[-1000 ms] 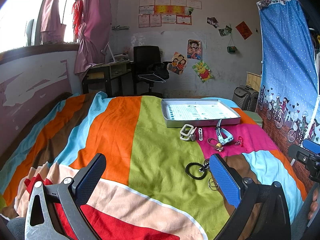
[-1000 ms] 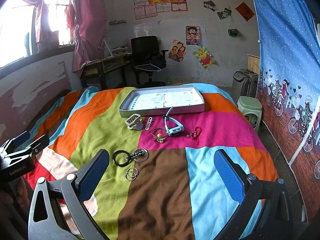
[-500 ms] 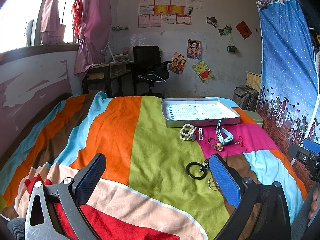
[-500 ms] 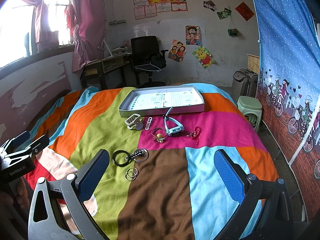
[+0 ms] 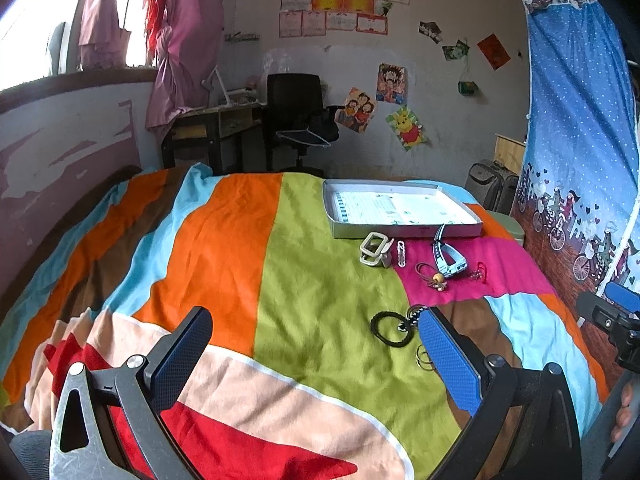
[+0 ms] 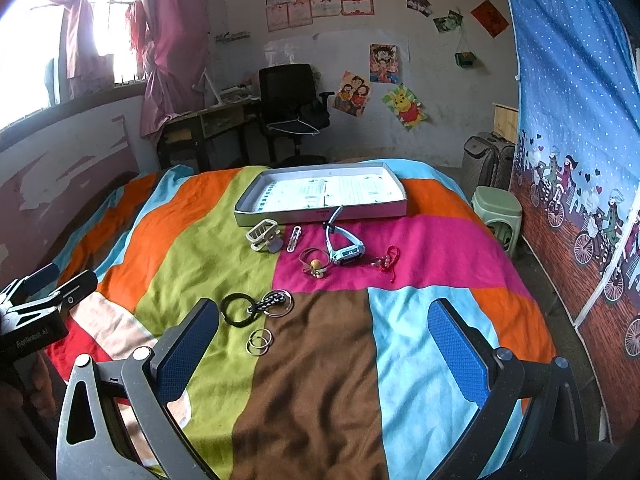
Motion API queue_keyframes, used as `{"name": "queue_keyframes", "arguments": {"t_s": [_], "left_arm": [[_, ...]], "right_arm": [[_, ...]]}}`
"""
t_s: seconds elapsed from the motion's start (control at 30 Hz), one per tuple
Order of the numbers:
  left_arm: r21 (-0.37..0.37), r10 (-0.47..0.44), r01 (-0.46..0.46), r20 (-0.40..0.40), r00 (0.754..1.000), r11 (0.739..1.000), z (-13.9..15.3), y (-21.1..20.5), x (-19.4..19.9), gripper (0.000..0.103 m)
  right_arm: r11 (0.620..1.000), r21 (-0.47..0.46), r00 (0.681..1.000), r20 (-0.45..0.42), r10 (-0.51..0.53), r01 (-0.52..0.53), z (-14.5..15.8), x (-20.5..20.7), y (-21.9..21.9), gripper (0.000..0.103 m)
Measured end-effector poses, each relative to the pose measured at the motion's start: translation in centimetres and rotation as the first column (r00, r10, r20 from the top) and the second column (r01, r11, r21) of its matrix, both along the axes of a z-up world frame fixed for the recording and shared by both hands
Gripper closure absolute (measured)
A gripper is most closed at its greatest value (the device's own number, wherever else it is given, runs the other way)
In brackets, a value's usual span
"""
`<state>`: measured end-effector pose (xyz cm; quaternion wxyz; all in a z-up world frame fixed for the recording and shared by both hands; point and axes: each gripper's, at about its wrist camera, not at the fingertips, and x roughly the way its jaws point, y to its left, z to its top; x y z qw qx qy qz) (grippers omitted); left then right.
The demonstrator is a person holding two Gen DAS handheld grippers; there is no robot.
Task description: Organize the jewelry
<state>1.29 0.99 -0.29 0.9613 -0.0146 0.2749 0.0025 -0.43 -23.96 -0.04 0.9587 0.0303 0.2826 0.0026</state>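
Hovering over striped bedspread (image 6: 320, 380), left gripper (image 5: 316, 356) and right gripper (image 6: 324, 344) fingers wide, empty, jewelry before shallow tray (image 6: 320, 212) near far edge.

Blk office chair (image 6: 294, 100) by desk (image 6: 200, 124), green stool (image 6: 497, 210) w/ suitcase (image 6: 489, 156).

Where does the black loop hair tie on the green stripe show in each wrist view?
Left wrist: black loop hair tie right of centre, just left of the blue right finger pad.
Right wrist: hair tie left of centre, above the left pad.
Shared landmark: shallow grey cardboard tray beyond it.
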Motion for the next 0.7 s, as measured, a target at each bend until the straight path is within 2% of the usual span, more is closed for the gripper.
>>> {"name": "queue_keyframes", "arguments": {"t_s": [0.37, 0.7], "left_arm": [[-0.045, -0.007, 0.005, -0.040, 0.999, 0.999, 0.2, 0.2, 1.4, 0.000], [-0.076, -0.012, 0.008, -0.053, 0.999, 0.997, 0.6, 0.4, 4.8, 0.000]], "right_arm": [[1.000, 0.014, 0.999, -0.032, 0.003, -0.003, -0.1, 0.9, -0.2, 0.001], [0.998, -0.051, 0.999, 0.038, 0.037, -0.035, 2.1, 2.8, 0.1, 0.001]]}}
